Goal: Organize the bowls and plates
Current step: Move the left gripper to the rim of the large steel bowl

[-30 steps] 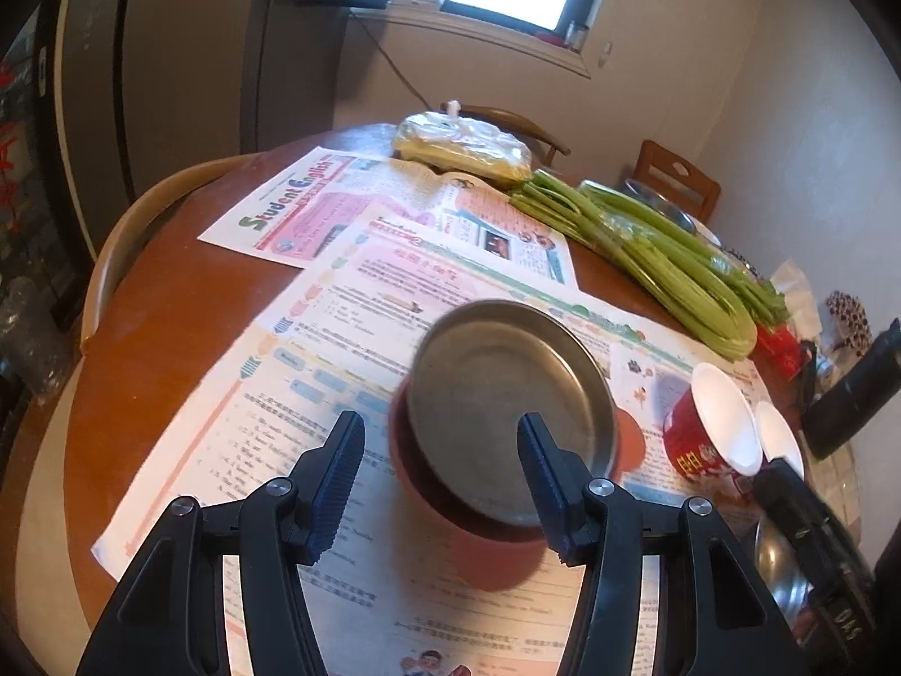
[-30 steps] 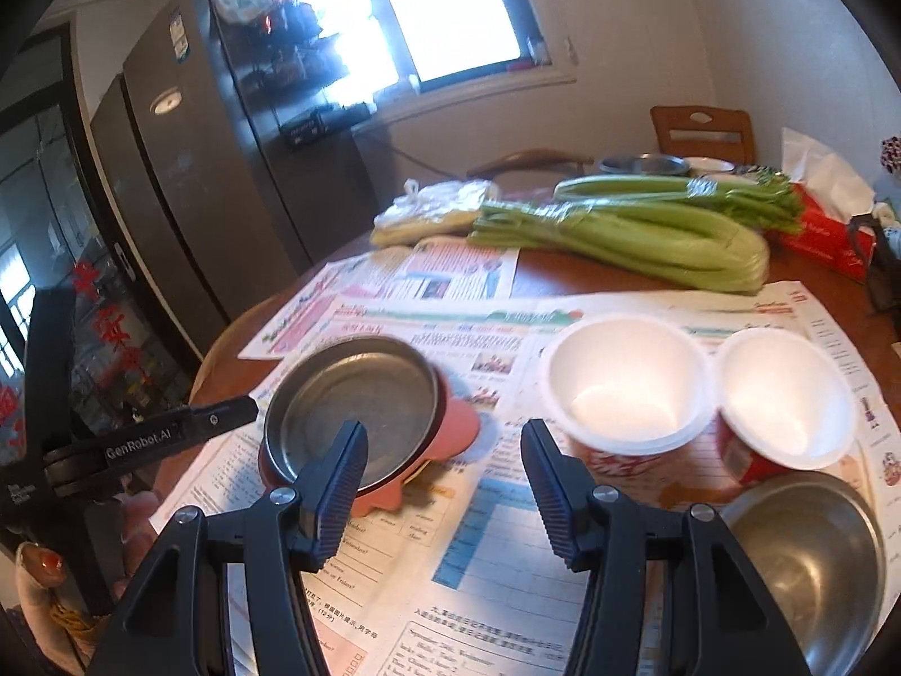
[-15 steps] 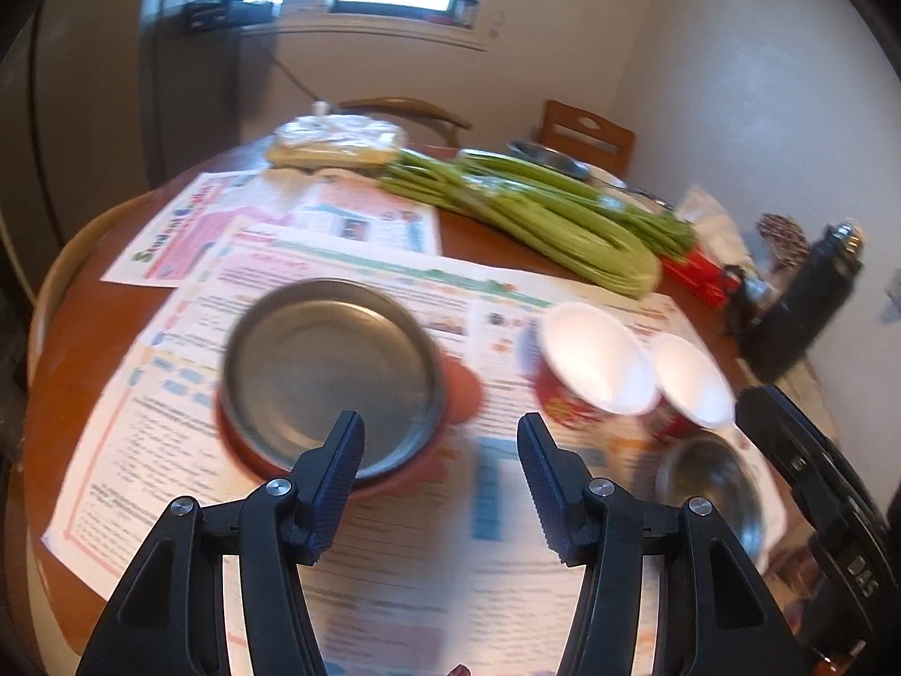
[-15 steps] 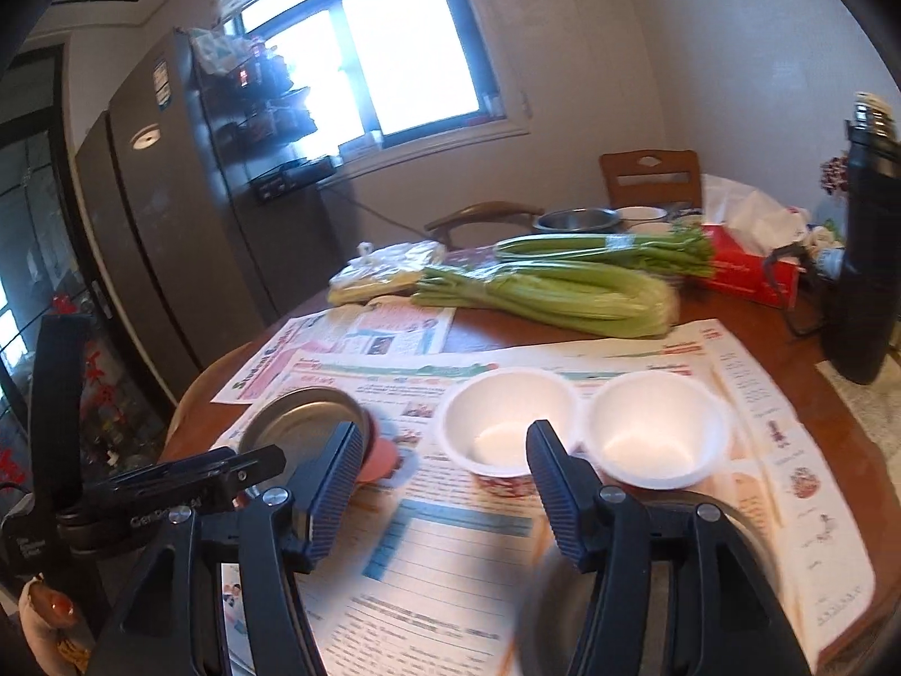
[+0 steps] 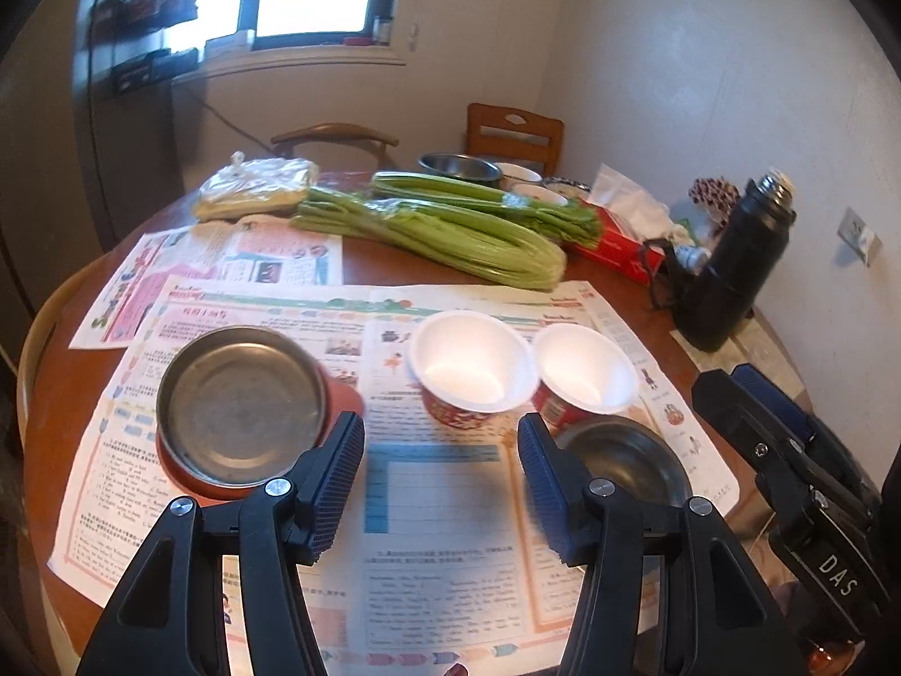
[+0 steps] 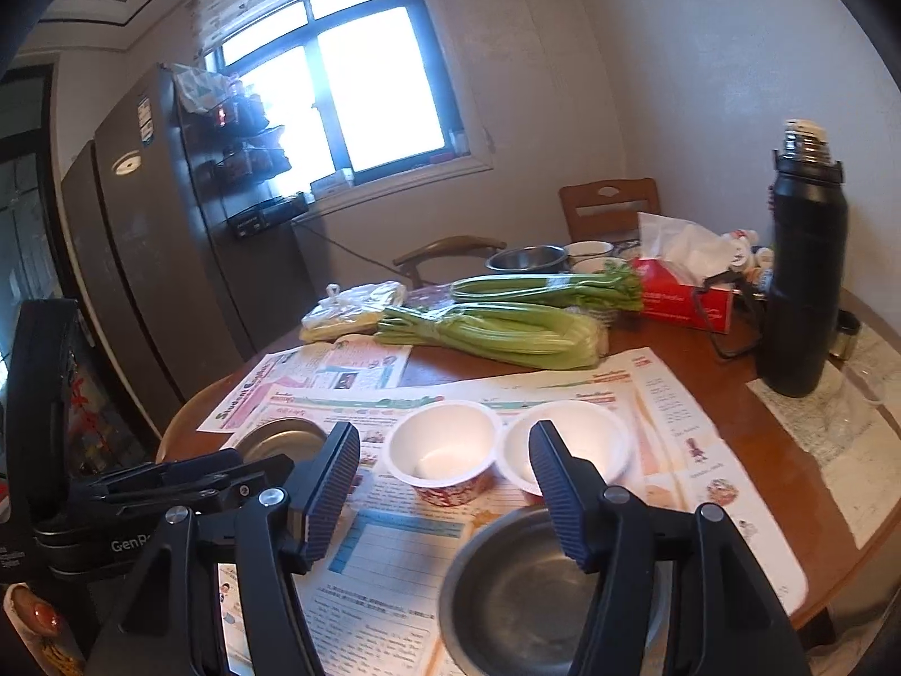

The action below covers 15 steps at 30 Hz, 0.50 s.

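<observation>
With the shallow steel plate [image 5: 239,403] already nested in the red-orange dish [image 5: 343,397] ahead-left of the empty, parted left gripper [image 5: 441,484], the right gripper [image 6: 445,493] was opening empty above the unstacked round steel bowl [image 6: 523,591], two white paper bowls [image 6: 442,453] just beyond.

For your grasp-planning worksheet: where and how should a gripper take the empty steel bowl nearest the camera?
Grip the empty steel bowl by its thin upturned rim, from above, one finger inside and one outside; probably the near edge, since the white paper cups crowd its far side.
</observation>
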### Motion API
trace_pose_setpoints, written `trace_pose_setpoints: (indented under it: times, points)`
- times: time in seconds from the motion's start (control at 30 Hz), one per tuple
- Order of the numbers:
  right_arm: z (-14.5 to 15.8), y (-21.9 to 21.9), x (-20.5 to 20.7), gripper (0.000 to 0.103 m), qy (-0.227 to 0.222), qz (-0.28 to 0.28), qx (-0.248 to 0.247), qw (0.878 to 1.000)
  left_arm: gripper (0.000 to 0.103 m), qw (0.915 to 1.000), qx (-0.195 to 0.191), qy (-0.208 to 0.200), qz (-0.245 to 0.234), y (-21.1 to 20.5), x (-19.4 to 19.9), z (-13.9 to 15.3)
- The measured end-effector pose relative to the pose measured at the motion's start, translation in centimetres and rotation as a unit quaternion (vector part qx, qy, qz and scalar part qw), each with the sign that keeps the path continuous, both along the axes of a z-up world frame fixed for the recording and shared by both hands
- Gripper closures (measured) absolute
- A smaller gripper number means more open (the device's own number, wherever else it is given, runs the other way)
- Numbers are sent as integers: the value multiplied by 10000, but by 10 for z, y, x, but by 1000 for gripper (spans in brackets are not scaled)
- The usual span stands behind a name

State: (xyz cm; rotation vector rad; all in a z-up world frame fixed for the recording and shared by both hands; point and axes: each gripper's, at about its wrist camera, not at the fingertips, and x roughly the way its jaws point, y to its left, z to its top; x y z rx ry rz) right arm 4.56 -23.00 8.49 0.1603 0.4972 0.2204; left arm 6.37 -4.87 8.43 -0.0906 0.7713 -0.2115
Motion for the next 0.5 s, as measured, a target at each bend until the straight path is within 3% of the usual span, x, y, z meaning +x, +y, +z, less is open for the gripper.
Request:
trace_pose_setpoints:
  times: [0.5]
  points:
    - [4, -72, -30, 41, 239, -791, -304, 9961, 44, 9988, 41, 116, -466, -48, -19, 10]
